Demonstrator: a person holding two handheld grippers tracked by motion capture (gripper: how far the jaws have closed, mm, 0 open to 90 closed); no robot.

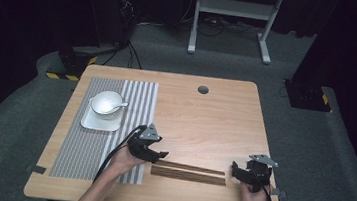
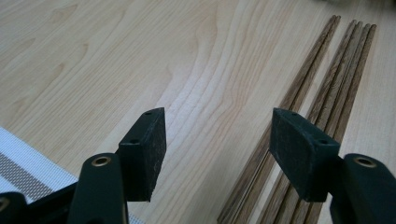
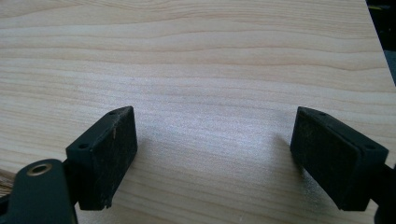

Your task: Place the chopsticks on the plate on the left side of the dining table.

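Chopsticks (image 1: 188, 171) lie flat near the counter's (image 1: 205, 118) front edge in the high view, between the left claw (image 1: 159, 155) and right claw (image 1: 235, 168). Left gripper view: released jaws over the chopsticks' (image 2: 322, 93) near ends. Right gripper view: jaws spread wide above bare wood.

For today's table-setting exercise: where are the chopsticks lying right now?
In the high view the chopsticks lie flat on the bare wood near the table's front edge, between the left tool and the right tool, just right of the striped placemat.
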